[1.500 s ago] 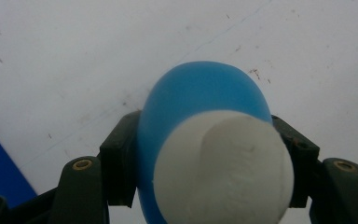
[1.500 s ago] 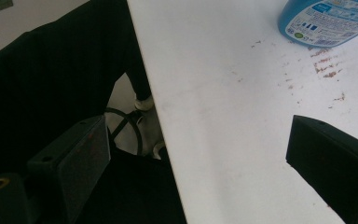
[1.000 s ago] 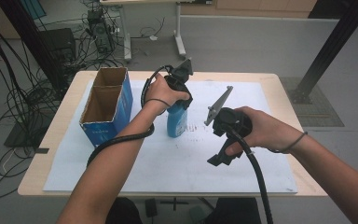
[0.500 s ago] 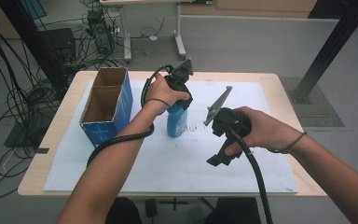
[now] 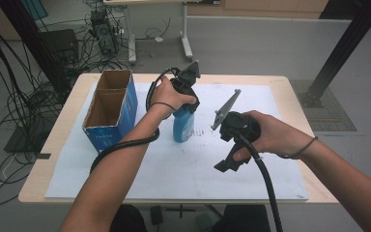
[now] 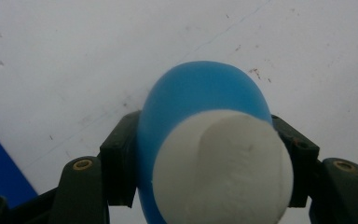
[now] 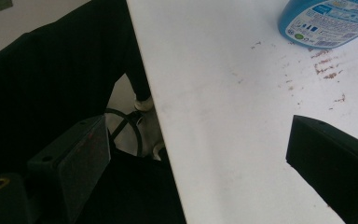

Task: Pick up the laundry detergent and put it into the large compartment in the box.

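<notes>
bottles: 1 blue bottle [image 5: 182, 126] | boxes: 1 blue cardboard box [image 5: 110, 110] | claws: 2 | paper sheets: 1 white sheet [image 5: 174, 164]

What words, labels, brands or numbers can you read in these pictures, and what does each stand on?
Nothing can be quoted letter for letter.
Blue bottle: its label carries small print and icons, too small to read.
Blue cardboard box: white print on its front side, too blurred to read.
White sheet: only brownish smudges, no writing.
</notes>
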Action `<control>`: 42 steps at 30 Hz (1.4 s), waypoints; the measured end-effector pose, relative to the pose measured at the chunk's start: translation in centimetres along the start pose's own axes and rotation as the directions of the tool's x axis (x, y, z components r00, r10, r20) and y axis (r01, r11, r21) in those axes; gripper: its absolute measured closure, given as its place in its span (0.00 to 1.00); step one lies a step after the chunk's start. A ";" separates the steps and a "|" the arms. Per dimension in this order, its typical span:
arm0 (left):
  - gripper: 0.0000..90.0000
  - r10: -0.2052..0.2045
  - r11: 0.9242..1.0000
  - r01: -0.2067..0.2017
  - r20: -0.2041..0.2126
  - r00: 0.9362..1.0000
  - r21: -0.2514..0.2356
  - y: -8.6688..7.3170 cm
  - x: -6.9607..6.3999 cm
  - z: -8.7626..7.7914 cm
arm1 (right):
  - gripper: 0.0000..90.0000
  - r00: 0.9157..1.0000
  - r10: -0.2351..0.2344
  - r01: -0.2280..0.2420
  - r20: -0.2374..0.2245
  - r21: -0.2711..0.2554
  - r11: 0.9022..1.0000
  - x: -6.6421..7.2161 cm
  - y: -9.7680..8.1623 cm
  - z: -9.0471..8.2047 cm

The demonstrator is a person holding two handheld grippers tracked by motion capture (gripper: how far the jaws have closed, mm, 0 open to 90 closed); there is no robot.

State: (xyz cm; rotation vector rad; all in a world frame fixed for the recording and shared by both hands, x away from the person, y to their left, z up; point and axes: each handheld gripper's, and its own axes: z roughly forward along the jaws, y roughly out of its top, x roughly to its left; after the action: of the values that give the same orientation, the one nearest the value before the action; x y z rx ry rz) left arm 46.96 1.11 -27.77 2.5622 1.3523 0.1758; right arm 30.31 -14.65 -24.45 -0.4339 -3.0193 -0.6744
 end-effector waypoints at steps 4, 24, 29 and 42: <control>0.42 0.002 1.000 -0.002 -0.001 1.000 -0.002 0.0 0.0 0.0 | 0.07 1.000 0.005 -0.005 0.001 0.000 1.000 -0.1 0.0 0.0; 0.42 0.019 1.000 -0.019 0.010 1.000 -0.001 -0.1 -0.4 -1.1 | 0.07 1.000 0.007 -0.007 0.014 0.001 1.000 0.0 -0.2 -0.3; 0.42 0.031 0.999 -0.030 0.030 0.999 -0.034 0.1 -0.8 -4.2 | 0.07 1.000 0.006 -0.006 0.019 0.001 1.000 0.1 -0.1 -0.4; 0.42 0.070 0.995 -0.071 -0.014 0.997 -0.067 0.4 -2.0 -11.1 | 0.07 0.999 -0.018 0.019 0.031 -0.007 1.000 1.1 0.5 -0.8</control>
State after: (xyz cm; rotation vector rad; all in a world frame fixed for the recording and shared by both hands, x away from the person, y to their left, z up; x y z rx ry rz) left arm 43.78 0.90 -16.95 2.5580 1.2384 0.2444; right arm 29.32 -14.24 -23.40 -0.4212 -3.0546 -0.6859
